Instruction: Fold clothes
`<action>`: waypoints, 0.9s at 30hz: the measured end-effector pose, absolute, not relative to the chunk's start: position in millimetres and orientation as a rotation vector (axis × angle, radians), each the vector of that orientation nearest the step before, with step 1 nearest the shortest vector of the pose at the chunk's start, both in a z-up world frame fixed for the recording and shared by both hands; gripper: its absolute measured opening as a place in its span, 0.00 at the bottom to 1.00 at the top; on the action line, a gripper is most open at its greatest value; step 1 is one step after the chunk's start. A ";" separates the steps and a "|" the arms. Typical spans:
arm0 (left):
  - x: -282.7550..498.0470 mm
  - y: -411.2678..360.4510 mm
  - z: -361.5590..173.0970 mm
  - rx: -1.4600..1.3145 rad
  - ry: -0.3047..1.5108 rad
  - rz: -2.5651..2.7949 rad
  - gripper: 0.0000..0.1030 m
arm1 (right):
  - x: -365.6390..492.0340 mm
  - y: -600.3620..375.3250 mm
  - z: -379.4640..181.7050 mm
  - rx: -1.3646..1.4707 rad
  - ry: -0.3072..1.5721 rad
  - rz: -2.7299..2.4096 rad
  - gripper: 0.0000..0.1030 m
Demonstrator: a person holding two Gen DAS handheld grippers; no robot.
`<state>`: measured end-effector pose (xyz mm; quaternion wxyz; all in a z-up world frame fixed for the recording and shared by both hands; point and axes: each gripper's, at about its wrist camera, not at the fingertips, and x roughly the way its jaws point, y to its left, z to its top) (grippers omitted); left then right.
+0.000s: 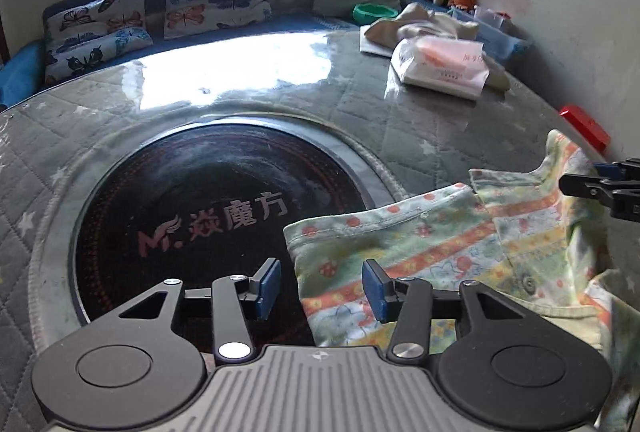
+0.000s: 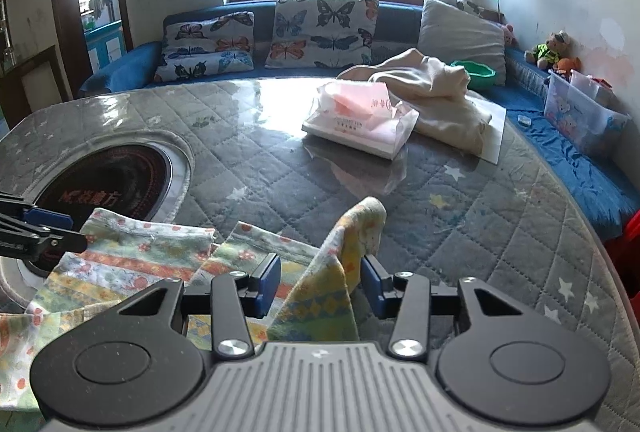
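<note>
Left claw (image 1: 320, 290) is spread wide in the left wrist view, gripping nothing, its 2 blue pads either side of the near left corner of the patterned garment (image 1: 440, 252). That garment lies flat on the tabletop (image 1: 240, 104) near its near edge, its long axis running left to right, its left end overlapping the black round hob (image 1: 192, 208) set into the tabletop. At its right end a fold stands up beside the right claw (image 1: 600, 188), whose jaw state cannot be told from here.

From the right wrist view, the right claw (image 2: 320, 288) is parted, with the raised fold of the garment (image 2: 160, 260) standing between its pads, untouched by the left pad. Toward the far right edge sit a tissue pack (image 2: 360, 124) and a beige cloth (image 2: 432, 88), touching.
</note>
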<state>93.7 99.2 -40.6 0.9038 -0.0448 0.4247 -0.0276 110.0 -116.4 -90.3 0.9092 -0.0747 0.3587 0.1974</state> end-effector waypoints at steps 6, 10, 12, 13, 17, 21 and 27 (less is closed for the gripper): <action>100.4 94.6 -47.5 -0.098 0.881 -0.060 0.32 | 110.1 -122.7 -93.3 -0.161 0.758 0.395 0.34; 102.2 96.6 -48.5 -0.123 0.872 -0.071 0.12 | 108.5 -128.9 -93.7 -0.160 0.768 0.381 0.30; 100.4 97.1 -48.8 -0.129 0.857 -0.073 0.08 | 107.6 -132.3 -92.8 -0.149 0.772 0.378 0.30; 99.6 97.3 -48.5 -0.131 0.850 -0.071 0.06 | 106.9 -133.8 -92.0 -0.148 0.771 0.373 0.30; 93.9 102.3 -40.3 -0.144 0.804 -0.047 0.04 | 109.7 -137.3 -89.9 -0.127 0.785 0.360 0.30; 85.6 116.6 -30.8 -0.153 0.764 -0.003 0.04 | 114.5 -128.2 -91.1 -0.146 0.787 0.361 0.33; 80.0 149.9 -26.9 -0.161 0.755 0.090 0.04 | 120.6 -98.4 -94.9 -0.181 0.779 0.407 0.33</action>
